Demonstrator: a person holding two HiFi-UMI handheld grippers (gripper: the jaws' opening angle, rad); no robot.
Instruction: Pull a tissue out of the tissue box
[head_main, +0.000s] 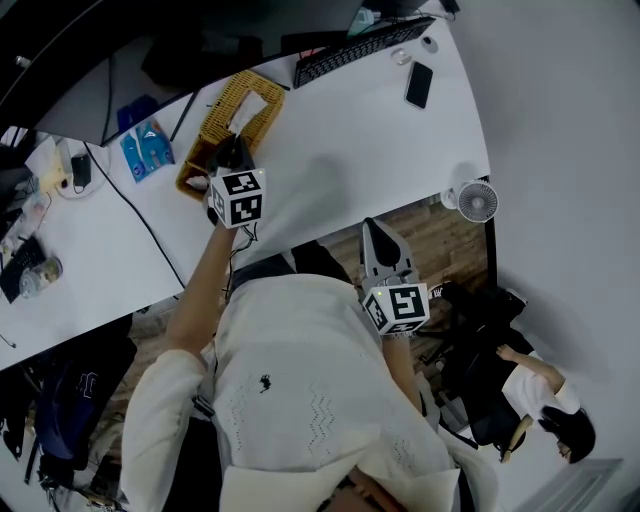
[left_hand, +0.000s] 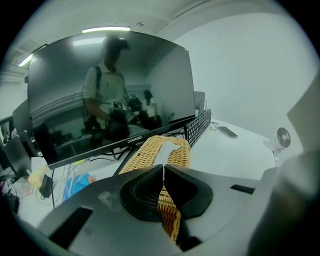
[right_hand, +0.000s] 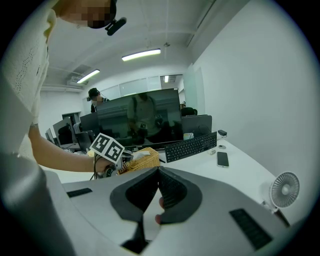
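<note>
Readable writing: the monitor carries "coocaa" on its lower bezel; each gripper's cube bears black-and-white square markers. Left gripper: jaws pressed together, pinching a thin edge of the tissue that stands out of the woven tissue box. The box sits far left on the white curved desk, just in front of the monitor. Right gripper: jaws closed together, nothing between them, by the desk's near edge. Far right: black keyboard, phone. A small white fan stands at the right edge. Floor: wood planks. Ceiling: strip lights
</note>
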